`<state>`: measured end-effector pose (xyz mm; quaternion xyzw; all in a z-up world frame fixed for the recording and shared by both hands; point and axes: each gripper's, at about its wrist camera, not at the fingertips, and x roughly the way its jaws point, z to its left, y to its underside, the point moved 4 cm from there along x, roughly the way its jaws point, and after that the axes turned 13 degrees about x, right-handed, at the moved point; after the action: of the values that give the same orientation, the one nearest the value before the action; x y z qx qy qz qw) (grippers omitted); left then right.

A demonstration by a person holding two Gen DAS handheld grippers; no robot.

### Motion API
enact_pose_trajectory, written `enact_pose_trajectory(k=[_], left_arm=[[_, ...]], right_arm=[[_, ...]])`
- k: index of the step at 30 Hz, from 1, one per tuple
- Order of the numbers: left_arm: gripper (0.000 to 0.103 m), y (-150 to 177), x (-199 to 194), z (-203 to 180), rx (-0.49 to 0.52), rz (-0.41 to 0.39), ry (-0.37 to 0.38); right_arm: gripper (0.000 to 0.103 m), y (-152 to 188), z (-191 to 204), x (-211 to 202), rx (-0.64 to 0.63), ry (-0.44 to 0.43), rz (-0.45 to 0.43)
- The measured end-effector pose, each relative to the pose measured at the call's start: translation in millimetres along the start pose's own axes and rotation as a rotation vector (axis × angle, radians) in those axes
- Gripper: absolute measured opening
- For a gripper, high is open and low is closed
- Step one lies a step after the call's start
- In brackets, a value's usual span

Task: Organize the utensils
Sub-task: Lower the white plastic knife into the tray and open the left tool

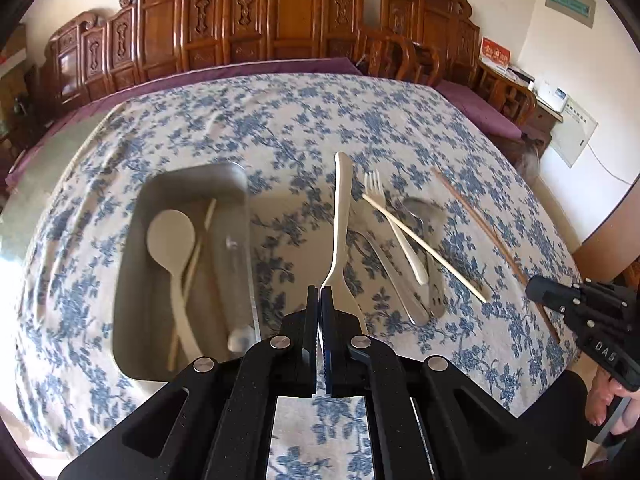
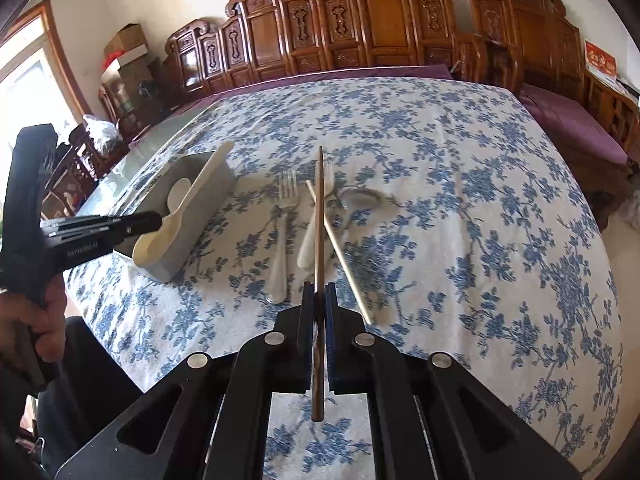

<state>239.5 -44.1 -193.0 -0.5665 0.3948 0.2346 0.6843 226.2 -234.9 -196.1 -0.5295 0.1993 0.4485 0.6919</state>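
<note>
My left gripper (image 1: 320, 292) is shut on a cream plastic utensil (image 1: 342, 224) by its broad end, handle pointing away, held just right of the metal tray (image 1: 132, 280). It also shows in the right wrist view (image 2: 188, 204) beside the tray (image 2: 196, 220). The tray holds a cream spoon (image 1: 170, 240) and pale chopsticks (image 1: 200, 240). My right gripper (image 2: 319, 288) is shut on a brown chopstick (image 2: 319, 216), held above the pile. On the cloth lie a metal fork (image 1: 400, 236), a metal spoon (image 1: 424, 210), a pale chopstick (image 1: 424, 248) and a cream utensil (image 2: 310, 240).
The table carries a blue floral cloth (image 2: 480, 220). A brown chopstick (image 1: 492, 240) shows at right in the left wrist view. Carved wooden chairs (image 1: 280, 20) with purple cushions line the far edge. A hand (image 2: 44, 320) holds the left gripper.
</note>
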Motion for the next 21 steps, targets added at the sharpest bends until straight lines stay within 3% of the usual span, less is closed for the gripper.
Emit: enact_pose_trajectory(k=[21], left_arm=[[0.001, 12.9, -8.7, 82.7, -0.062, -0.015, -0.082]], right_arm=[[0.006, -5.1, 63.2, 34.1, -0.047, -0.050, 0.025]])
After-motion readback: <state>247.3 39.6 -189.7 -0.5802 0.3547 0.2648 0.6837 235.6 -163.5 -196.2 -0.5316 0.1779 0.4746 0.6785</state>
